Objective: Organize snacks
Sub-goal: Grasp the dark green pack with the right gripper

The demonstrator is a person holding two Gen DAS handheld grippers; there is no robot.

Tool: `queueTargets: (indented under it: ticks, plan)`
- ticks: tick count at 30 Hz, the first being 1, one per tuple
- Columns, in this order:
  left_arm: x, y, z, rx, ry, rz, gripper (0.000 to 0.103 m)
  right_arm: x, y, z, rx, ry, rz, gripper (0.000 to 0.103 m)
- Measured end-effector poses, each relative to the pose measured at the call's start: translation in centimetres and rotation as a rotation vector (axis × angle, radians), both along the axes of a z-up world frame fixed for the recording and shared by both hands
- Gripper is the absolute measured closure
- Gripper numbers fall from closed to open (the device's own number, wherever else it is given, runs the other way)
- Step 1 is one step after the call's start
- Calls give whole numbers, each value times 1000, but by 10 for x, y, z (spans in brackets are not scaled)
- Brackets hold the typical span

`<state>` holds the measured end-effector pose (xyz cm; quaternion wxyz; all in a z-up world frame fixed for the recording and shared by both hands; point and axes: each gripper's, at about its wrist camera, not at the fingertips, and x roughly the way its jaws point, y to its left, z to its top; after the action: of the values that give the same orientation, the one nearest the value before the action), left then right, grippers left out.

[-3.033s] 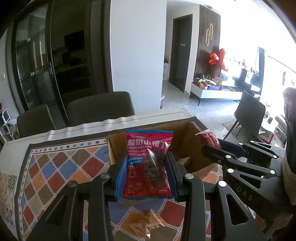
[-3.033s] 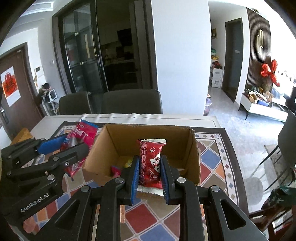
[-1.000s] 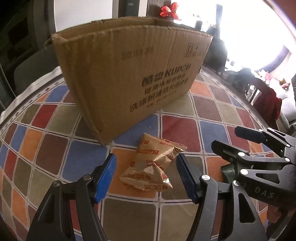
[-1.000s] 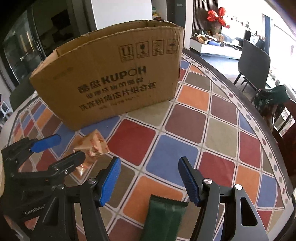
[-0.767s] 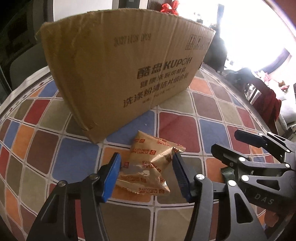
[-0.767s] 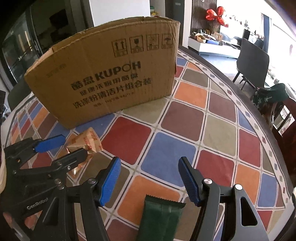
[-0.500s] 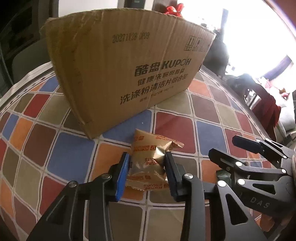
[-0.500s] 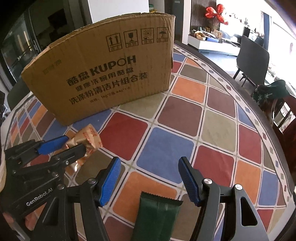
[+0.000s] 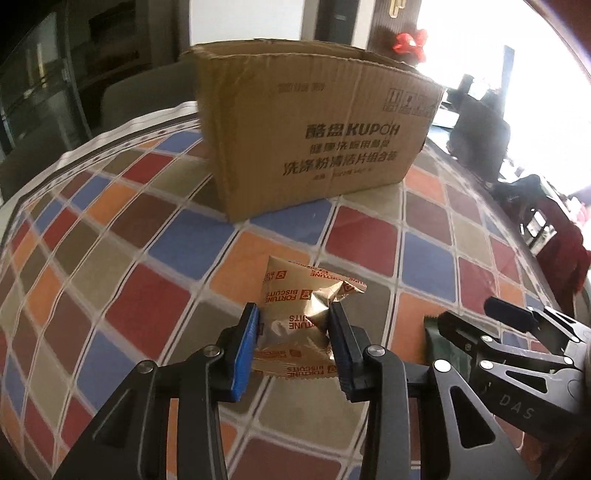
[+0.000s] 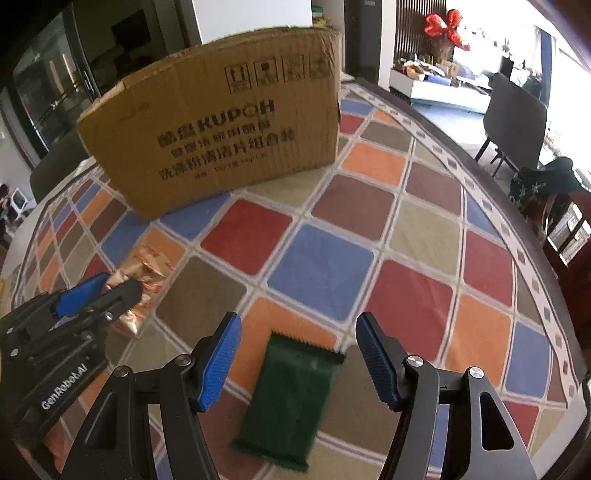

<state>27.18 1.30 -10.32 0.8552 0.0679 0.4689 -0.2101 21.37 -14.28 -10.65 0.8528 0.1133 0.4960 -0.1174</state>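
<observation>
My left gripper (image 9: 293, 341) is shut on a gold fortune-biscuit packet (image 9: 299, 314), its blue pads pressing both sides and crumpling the wrapper just above the checked tablecloth. The same packet (image 10: 146, 264) shows at the left of the right wrist view, in the left gripper (image 10: 107, 290). My right gripper (image 10: 297, 356) stands open over a dark green snack packet (image 10: 293, 395) that lies flat on the cloth between its fingers, untouched. The right gripper (image 9: 476, 325) also appears at the lower right of the left wrist view. A brown cardboard box (image 9: 314, 133) stands behind both packets.
The table wears a tablecloth (image 10: 332, 266) of red, blue, orange and brown diamonds. Dark chairs (image 10: 517, 122) stand beyond the table's right edge and behind the box. A red bow (image 10: 445, 26) hangs on the far wall.
The left gripper's jaws closed onto the gold packet and drew back from the box with it. The right gripper moved forward over the green packet, its jaws staying wide.
</observation>
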Motion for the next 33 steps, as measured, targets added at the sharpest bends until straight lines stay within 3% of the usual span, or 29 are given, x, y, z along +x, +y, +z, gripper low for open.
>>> queueTargets:
  ticks: [12, 20, 23, 27, 33]
  plan:
    - [-37, 1, -4, 71, -43, 47, 66, -21, 6, -25, 64, 73, 21, 38]
    - [-40, 4, -6, 69, -36, 64, 65, -20, 17, -30, -19, 77, 56, 37]
    - [-41, 3, -8, 67, -26, 70, 65, -23, 20, -30, -45, 68, 65, 48]
    - [-43, 2, -9, 62, -15, 81, 66, -24, 18, -28, -33, 56, 82, 54]
    - [-46, 1, -3, 49, -15, 104, 66, -27, 12, -22, 1, 19, 104, 55]
